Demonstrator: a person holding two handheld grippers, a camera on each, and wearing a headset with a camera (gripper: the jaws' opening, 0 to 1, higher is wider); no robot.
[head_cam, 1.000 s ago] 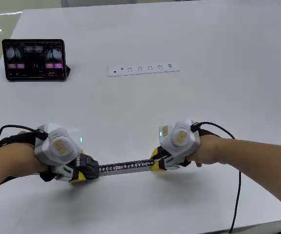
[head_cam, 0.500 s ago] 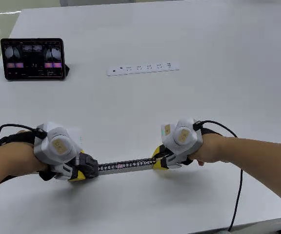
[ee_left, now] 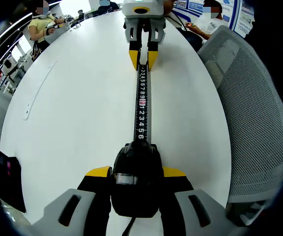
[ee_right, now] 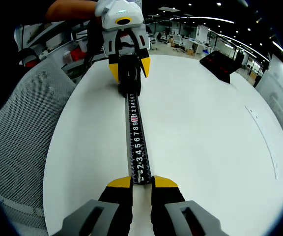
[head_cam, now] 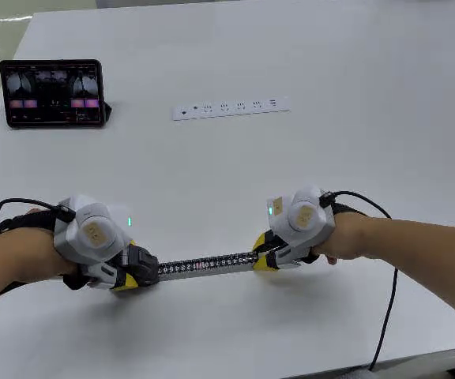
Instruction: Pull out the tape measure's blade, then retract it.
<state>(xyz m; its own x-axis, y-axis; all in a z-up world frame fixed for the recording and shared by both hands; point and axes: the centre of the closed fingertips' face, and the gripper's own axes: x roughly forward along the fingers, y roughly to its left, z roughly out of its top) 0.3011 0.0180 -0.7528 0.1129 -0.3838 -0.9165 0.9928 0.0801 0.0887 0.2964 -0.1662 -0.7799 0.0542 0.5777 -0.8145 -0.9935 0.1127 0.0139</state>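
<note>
The tape measure's black case (head_cam: 141, 264) (ee_left: 134, 177) sits between the jaws of my left gripper (head_cam: 125, 278) (ee_left: 136, 172), which is shut on it. Its numbered blade (head_cam: 205, 264) (ee_left: 141, 105) (ee_right: 136, 142) stretches flat just above the white table to my right gripper (head_cam: 261, 260) (ee_right: 141, 183). That gripper is shut on the blade's end. In the left gripper view the right gripper (ee_left: 142, 58) faces me at the far end of the blade. In the right gripper view the left gripper (ee_right: 129, 64) holds the case (ee_right: 129, 81) at the far end.
A tablet (head_cam: 52, 91) with a lit screen stands at the table's far left. A white power strip (head_cam: 229, 108) lies across the middle. Cables trail from both wrists. A grey mesh chair (ee_left: 252, 113) (ee_right: 18, 132) stands beside the table's near edge.
The right gripper has moved a little to the right, drawing out slightly more blade. The left gripper holds its place with the case.
</note>
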